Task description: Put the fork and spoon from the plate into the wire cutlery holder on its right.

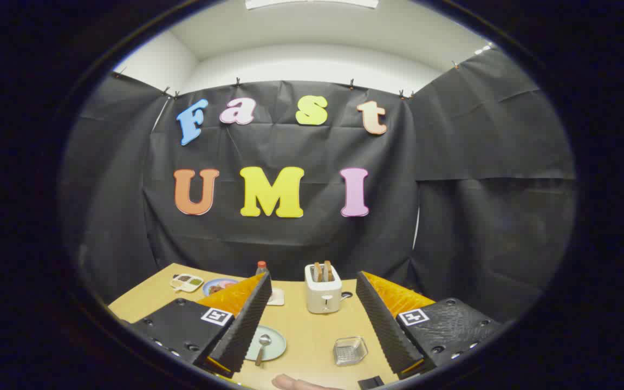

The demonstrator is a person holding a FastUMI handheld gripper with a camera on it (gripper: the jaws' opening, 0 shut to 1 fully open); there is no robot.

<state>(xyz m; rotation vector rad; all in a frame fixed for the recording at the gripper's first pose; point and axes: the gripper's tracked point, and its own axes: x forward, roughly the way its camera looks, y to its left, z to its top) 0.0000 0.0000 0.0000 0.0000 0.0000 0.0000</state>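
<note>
Approach phase, nothing picked yet. Gripper held high over the table, jaws spread wide, nothing between them.

Plate lying just ahead of the left finger, partly hidden behind it. Spoon resting on the plate, bowl pointing away, handle toward the camera. Fork not made out; possibly behind the left finger, cannot tell.

Cutlery holder sitting right of the plate, apart from it, between the two fingers and nearer the right one. Looks empty, so judged: zero of two items moved.

Next move, as a guess: drop down and left, centre over the spoon handle, close across its narrow width. Thin flat handle on a smooth plate, so likely to slide; needs a low, level pinch. Then lift, tilt upright, drop through the holder's open top.

Materials and shapes:
- Plate: round, shallow, pale green, glossy.
- Spoon: metal, shiny, slim.
- Holder: small square basket, fine wire mesh, see-through.
- Table: tan wood-look top, matte.
- Toaster: cream, boxy, rounded corners, two slices standing in the slots, beyond the fingers.
- Bottle, blue dish, divided tray further back left.

Fingertip of a person at the near table edge.
</note>
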